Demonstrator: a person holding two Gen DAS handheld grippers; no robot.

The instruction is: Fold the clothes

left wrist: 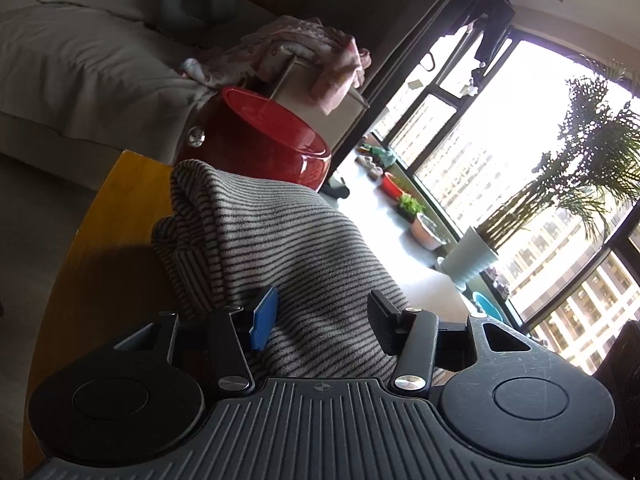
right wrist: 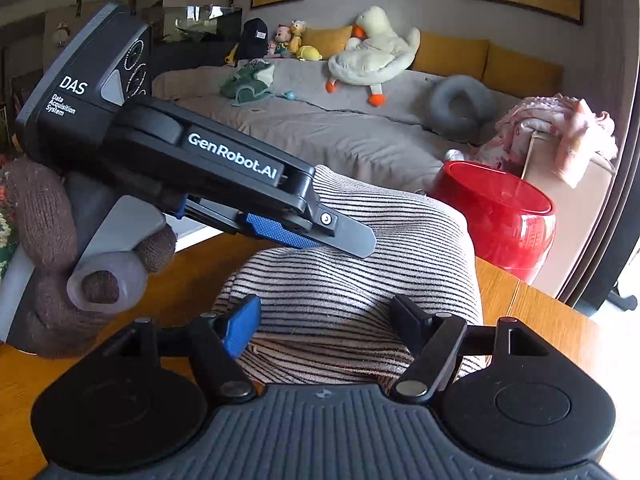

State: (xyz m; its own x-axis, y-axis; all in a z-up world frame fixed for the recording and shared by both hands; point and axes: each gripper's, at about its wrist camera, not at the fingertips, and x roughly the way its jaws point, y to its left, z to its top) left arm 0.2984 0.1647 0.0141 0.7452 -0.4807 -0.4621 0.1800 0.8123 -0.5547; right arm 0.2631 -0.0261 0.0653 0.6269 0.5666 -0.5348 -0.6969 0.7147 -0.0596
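Wooden counter point(right wrist: 532, 304) is carrying a bunched striped garment point(right wrist: 360, 280) near its far edge. Right gripper point(right wrist: 326, 322) fingers are standing open around the near fold; left gripper point(left wrist: 324, 316) fingers are spreading open over it. Beyond, a red stool point(right wrist: 500, 216) is standing.

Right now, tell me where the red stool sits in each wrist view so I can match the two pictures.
Left wrist view: the red stool is upper centre, just behind the far end of the striped garment.
Right wrist view: the red stool is right of centre, beyond the garment's right edge.
Shared landmark: the pink blanket draped over a beige box, right behind the stool in both views.
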